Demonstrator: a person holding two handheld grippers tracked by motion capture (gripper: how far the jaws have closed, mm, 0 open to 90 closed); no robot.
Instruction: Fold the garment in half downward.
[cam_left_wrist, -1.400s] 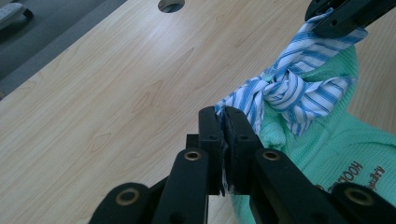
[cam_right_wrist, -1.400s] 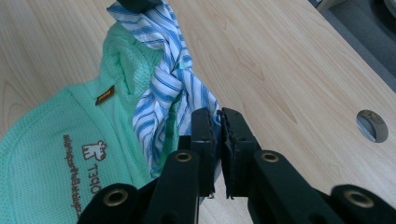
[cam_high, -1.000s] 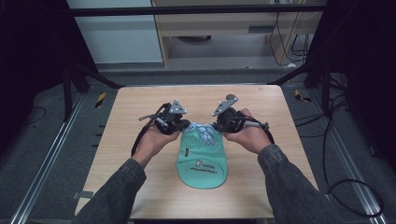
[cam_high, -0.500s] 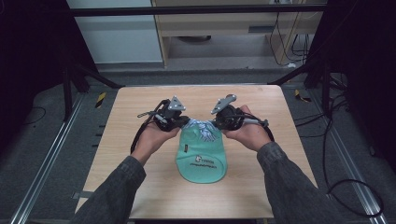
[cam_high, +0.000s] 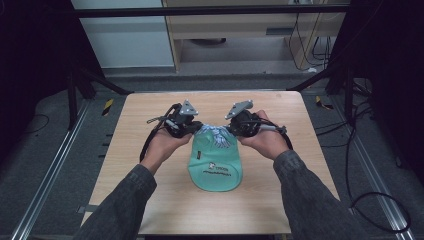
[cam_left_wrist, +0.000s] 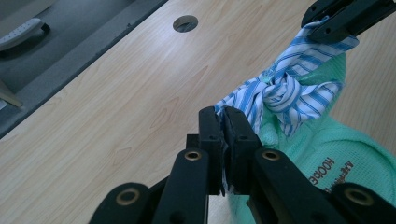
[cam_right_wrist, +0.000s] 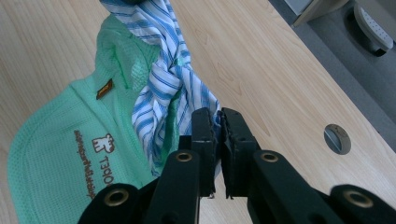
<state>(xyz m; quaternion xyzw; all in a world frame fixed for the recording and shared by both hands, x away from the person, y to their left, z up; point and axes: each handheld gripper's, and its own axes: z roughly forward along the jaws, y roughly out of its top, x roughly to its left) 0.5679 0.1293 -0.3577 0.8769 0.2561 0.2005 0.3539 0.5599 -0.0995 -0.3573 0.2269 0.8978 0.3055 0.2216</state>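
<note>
A light wooden table (cam_high: 150, 200) sits mid-frame, with a round cable hole (cam_left_wrist: 185, 23) near the top of the left gripper view. Behind it, at upper centre, stands a pale cabinet (cam_high: 240, 25); cables (cam_high: 305, 35) hang at upper right. A yellow-black striped piece (cam_high: 108, 106) lies on the grey floor (cam_high: 40, 150), left.

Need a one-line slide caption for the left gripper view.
Left claw shut on one end of a striped cloth knotted over a green cap, the other claw gripping its far end.

One green mesh bag (cam_high: 215, 162), one blue-striped cloth tie (cam_high: 216, 134), one wooden table (cam_high: 150, 200) and two grippers: left (cam_high: 196, 129), right (cam_high: 231, 130).
</note>
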